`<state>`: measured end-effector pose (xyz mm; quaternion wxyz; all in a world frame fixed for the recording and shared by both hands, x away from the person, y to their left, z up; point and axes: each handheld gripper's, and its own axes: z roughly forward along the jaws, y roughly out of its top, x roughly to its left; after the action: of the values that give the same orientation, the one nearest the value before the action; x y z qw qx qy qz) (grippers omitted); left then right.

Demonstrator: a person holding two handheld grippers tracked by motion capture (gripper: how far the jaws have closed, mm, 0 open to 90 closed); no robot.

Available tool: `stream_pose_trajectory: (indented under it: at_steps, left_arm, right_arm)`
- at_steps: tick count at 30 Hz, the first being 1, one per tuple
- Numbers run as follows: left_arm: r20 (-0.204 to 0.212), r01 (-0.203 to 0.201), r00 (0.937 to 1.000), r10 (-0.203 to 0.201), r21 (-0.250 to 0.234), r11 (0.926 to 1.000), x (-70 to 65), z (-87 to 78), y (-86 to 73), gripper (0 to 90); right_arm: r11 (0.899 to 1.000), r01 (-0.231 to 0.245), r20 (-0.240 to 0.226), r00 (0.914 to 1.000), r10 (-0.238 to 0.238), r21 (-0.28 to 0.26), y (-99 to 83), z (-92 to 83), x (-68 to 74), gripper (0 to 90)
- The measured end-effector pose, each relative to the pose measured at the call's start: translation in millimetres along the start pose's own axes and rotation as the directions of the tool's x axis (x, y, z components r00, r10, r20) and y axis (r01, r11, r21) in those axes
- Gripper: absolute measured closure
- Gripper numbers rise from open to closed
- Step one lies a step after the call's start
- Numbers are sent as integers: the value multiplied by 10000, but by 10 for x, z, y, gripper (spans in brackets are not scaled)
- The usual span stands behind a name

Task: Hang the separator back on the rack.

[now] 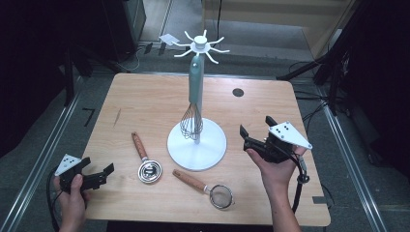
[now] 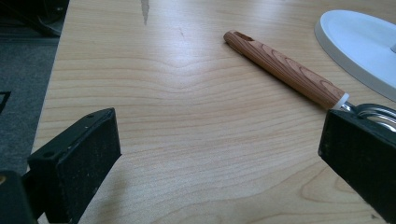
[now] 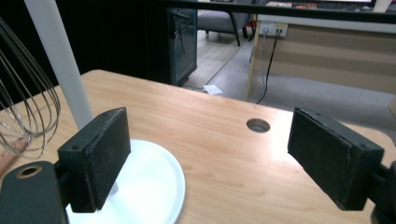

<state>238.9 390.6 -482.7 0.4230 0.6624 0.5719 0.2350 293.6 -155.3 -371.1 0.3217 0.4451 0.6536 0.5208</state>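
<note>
Whisk (image 1: 192,121) hanging on white stand (image 1: 197,145), two wood-handled utensils beside, both claws parted.

Left gripper (image 1: 99,170) low at the near left, gripped from below by the left hand (image 1: 72,193), jaws wide apart; right gripper (image 1: 255,125) seemingly lifted, cradled in the right hand (image 1: 275,166), jaws spread

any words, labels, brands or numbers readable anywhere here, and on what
None can be read.
The white slip on the floor behind the table: too small to tell if it bears print.
The whisk, the two wood-handled tools, the white stand and both tongs: no markings show.
</note>
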Motion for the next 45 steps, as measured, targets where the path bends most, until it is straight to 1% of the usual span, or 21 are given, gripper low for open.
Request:
stream_pose_trajectory:
  at_steps: [5,8,10,11,15,18,22,24,26,28,29,31,33,35,37,38,39,41,42,44,45]
  left_arm:
    - [-8,-10,10000,10,8,10000,-1,-1,0,0]
    - [7,-3,10000,3,-8,10000,0,0,0,0]
    - [6,-2,10000,2,-10,10000,0,0,-1,0]
    - [-8,-9,10000,9,-3,10000,-1,0,0,0]
    - [-8,-11,10000,11,-5,10000,-1,-1,0,0]
    - [-4,-5,10000,5,0,10000,-2,0,0,0]
    - [-4,-18,10000,18,3,10000,-2,0,-1,0]
    - [18,-44,10000,44,35,10000,-3,-1,-2,0]
    - [26,-30,10000,30,43,10000,-1,3,0,0]
    - [45,14,10000,-14,6,10000,2,5,0,0]
    - [38,31,10000,-31,13,10000,3,5,2,0]
    - [42,-33,10000,33,63,10000,0,7,3,0]
    - [54,-16,10000,16,50,10000,1,8,3,0]
    - [77,9,10000,-10,52,10000,3,7,3,0]
    - [86,12,10000,-13,62,10000,4,7,3,0]
    - [86,12,10000,-13,62,10000,4,7,3,0]
    - [88,17,10000,-17,72,10000,4,9,4,0]
    - [90,22,10000,-23,75,10000,5,9,4,0]
    - [112,26,9999,-27,72,10000,6,10,4,0]
    - [102,27,9999,-28,79,10000,5,9,4,0]
    - [106,6,9999,-7,77,10000,5,8,4,0]
  right_arm:
    - [9998,-113,-6,9999,113,183,-140,-20,-64,183]
    - [9995,-77,65,10000,75,297,-214,-27,-99,193]
    - [9992,-155,86,9998,152,357,-232,-31,-104,196]
    - [9989,-184,133,9998,179,442,-283,-41,-131,205]
    - [9982,-250,245,9994,237,545,-363,-59,-175,218]
    - [9972,-325,149,9994,315,667,-407,-71,-187,231]
    - [9963,-227,43,9997,224,829,-457,-91,-167,257]
    - [9953,-47,-144,9999,61,963,-489,-98,-133,318]
    - [9927,135,-528,9986,-73,1197,-501,-80,-97,339]
    - [9911,220,-572,9983,-145,1316,-500,-69,-80,353]
    - [9857,358,-712,9972,-244,1647,-496,-32,-22,382]
    - [9800,526,-840,9958,-370,1920,-499,0,33,383]
    - [9717,898,-1285,9897,-626,2183,-514,34,112,422]
    - [9634,1345,-1682,9810,-964,2318,-537,54,187,460]
    - [9535,1893,-1888,9710,-1463,2344,-559,58,267,542]
    - [9535,1893,-1888,9710,-1463,2344,-559,58,267,542]
    - [9431,2186,-2180,9619,-1651,2505,-566,69,321,577]
    - [9378,2368,-2480,9531,-1735,2539,-573,87,355,601]
    - [9363,2382,-2620,9501,-1695,2580,-576,96,366,609]
    - [9333,2362,-2765,9477,-1598,2705,-584,105,397,620]
    - [9306,2414,-2858,9448,-1605,2753,-584,108,408,626]
